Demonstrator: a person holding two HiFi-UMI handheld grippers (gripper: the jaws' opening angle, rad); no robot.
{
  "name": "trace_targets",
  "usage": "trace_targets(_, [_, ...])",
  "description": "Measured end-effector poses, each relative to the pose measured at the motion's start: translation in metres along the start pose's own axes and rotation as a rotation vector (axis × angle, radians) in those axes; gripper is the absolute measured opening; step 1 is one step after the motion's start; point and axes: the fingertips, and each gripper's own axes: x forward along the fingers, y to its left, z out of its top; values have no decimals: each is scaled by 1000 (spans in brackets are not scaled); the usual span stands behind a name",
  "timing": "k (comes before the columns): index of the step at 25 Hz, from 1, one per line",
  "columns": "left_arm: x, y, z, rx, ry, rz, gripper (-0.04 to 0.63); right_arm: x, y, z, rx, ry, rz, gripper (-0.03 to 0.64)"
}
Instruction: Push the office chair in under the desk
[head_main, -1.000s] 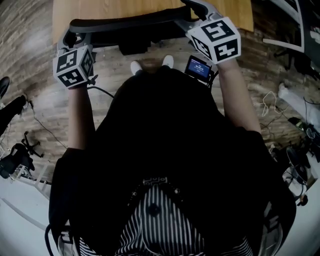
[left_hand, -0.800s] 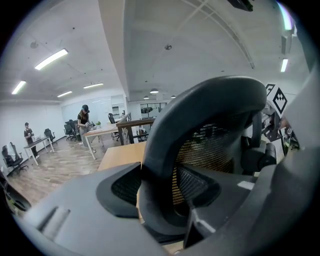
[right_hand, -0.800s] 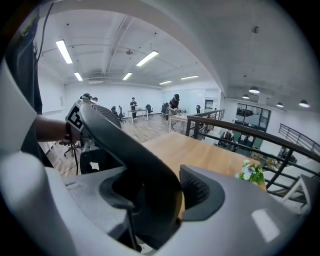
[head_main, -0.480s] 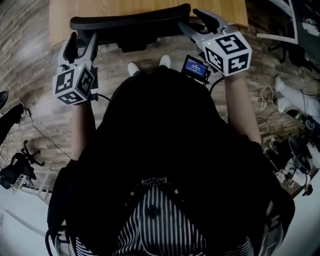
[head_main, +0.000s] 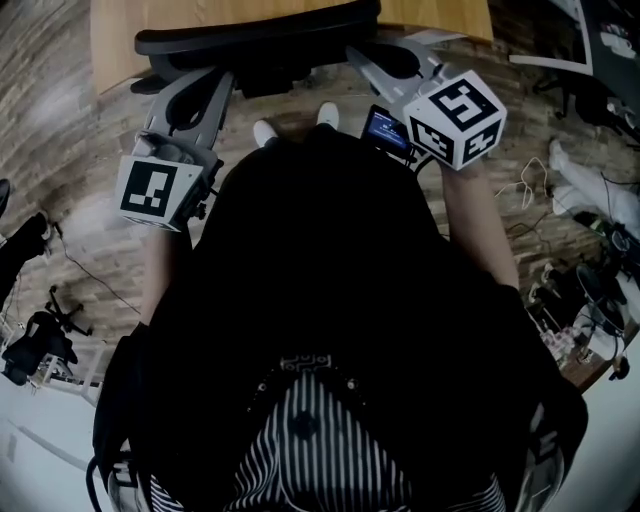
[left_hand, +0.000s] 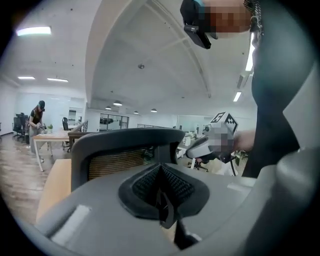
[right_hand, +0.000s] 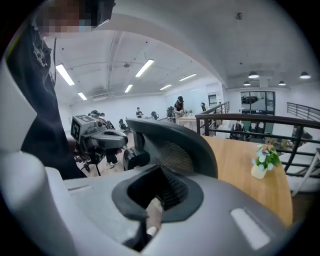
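Your left gripper (head_main: 188, 85) and right gripper (head_main: 370, 60) have jaws clenched on nothing, both near the black mesh-backed office chair (head_main: 260, 40) — its backrest overlaps the light wooden tabletop (head_main: 120, 30) edge.

desk (head_main: 115, 35): we see smooth pale wood
chair (head_main: 260, 40): we see matt black plastic, mesh
floor (head_main: 60, 130): we see grained planks

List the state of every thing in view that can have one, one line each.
office chair: upright, backrest at the edge of the desk
left hand-held gripper: shut, nothing between its jaws
right hand-held gripper: shut, nothing between its jaws
flower vase: upright on the desk
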Motion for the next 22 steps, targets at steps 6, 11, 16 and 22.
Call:
trace_targets(6, [12,-15,15,-40,-35,-93,6,-4,2,10,49,-54,21,0])
trace_targets(11, [13,-15,15,-27,-22,-105,6,-20,-16,9,81,-67,-17,0])
trace_targets(16, [16,-17,14,3,-16,-86,6,-25,-22,7,74,-62,-28,0])
trace_targets(22, [15,-19,9,40,1,-70,6,-20,-17,10,53,-53,-20,0])
